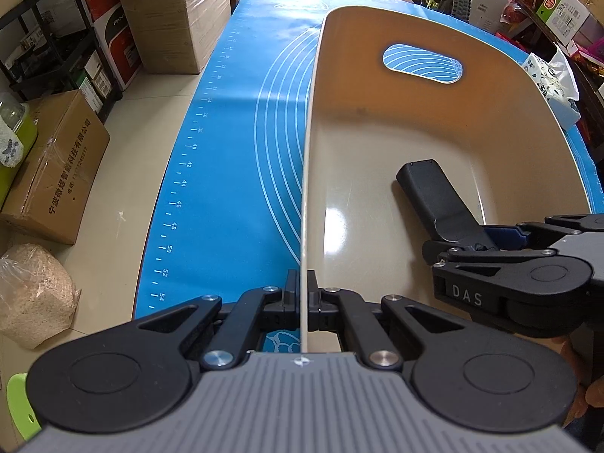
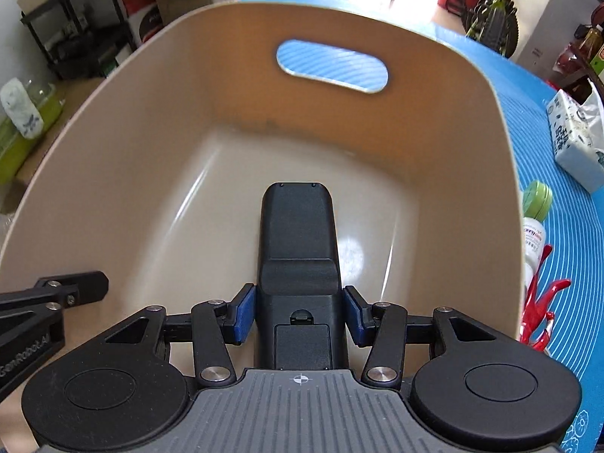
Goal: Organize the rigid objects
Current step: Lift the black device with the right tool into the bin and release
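Observation:
A beige plastic bin (image 1: 377, 120) with an oval handle hole stands on the blue mat (image 1: 234, 143). My left gripper (image 1: 301, 298) is shut on the bin's near left rim, the thin wall between its jaws. A black remote control (image 1: 438, 196) is inside the bin, held low over the bin's floor. My right gripper (image 2: 300, 315) holds the remote (image 2: 298, 241) between its blue pads (image 2: 241, 313), which press its sides. The bin's wall (image 2: 151, 120) fills the right wrist view. The right gripper also shows in the left wrist view (image 1: 490, 239).
Right of the bin on the mat are a white bottle with a green cap (image 2: 536, 215), a red object (image 2: 540, 302) and a tissue pack (image 2: 577, 136). Cardboard boxes (image 1: 56, 166), a black shelf (image 1: 49, 37) and a sack (image 1: 34, 294) stand on the floor to the left.

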Motion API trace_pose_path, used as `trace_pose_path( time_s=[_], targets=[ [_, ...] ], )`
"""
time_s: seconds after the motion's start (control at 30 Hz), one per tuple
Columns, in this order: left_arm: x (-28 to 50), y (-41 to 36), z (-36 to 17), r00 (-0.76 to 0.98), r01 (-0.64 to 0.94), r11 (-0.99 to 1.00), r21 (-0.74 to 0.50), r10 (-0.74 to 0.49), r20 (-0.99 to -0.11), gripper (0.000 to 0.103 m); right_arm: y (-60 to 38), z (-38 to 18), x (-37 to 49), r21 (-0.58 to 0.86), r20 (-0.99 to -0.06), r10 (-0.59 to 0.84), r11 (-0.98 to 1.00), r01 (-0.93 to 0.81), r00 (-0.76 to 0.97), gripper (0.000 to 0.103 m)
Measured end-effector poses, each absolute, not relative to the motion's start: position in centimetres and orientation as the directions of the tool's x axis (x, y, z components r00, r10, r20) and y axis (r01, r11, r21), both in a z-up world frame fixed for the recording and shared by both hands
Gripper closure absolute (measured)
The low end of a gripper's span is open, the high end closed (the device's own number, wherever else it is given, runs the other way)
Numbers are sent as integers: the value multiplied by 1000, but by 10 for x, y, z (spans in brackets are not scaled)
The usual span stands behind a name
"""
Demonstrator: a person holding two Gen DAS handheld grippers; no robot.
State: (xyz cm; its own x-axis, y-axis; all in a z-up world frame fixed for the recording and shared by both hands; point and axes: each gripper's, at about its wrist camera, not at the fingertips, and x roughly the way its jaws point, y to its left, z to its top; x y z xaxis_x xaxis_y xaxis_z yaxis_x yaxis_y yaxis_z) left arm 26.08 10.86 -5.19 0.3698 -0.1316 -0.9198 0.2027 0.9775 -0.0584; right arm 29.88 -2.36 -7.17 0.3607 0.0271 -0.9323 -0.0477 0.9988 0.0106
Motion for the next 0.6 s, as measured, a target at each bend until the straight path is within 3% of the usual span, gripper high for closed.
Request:
trace_pose_path(
  time_s=[0.17, 0.6],
  targets=[
    [261, 108, -53, 367, 206, 977, -57, -131, -921, 100, -29, -61, 295, 43, -912, 60, 998, -50, 406, 40],
    [261, 110, -53, 365, 205, 976, -67, -140, -921, 100, -80, 14, 243, 157, -791, 133, 987, -11, 597, 30]
  ],
)
